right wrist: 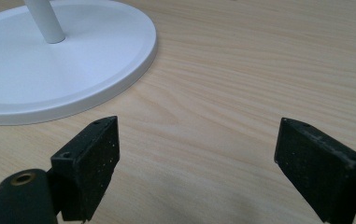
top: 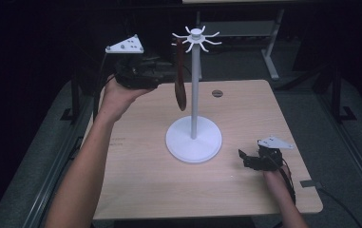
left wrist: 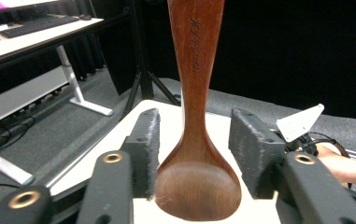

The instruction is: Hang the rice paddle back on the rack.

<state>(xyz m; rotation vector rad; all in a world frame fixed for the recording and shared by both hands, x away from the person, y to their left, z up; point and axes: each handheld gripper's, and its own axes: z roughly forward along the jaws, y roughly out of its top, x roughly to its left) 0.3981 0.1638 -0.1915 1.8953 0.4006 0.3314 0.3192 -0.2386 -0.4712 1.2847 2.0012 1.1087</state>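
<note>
A dark brown wooden spoon [top: 180,90] hangs bowl-down from a hook arm of the white stand [top: 195,85], left of its pole. My left gripper [top: 167,77] is held up at the spoon's height, pointing at it from the left. In the left gripper view the spoon [left wrist: 195,70] hangs between the jaws of the left gripper [left wrist: 194,135], and gaps show beside its handle, so the pads do not press on it. My right gripper [top: 244,159] rests low over the table, right of the stand's round base [top: 194,140], open with nothing between its jaws [right wrist: 196,154].
The light wooden table [top: 145,180] has a small round hole [top: 217,93] at its far side. The stand's base [right wrist: 49,79] lies just left of the right gripper. Desks and metal frame legs [left wrist: 73,79] stand beyond the table on grey carpet.
</note>
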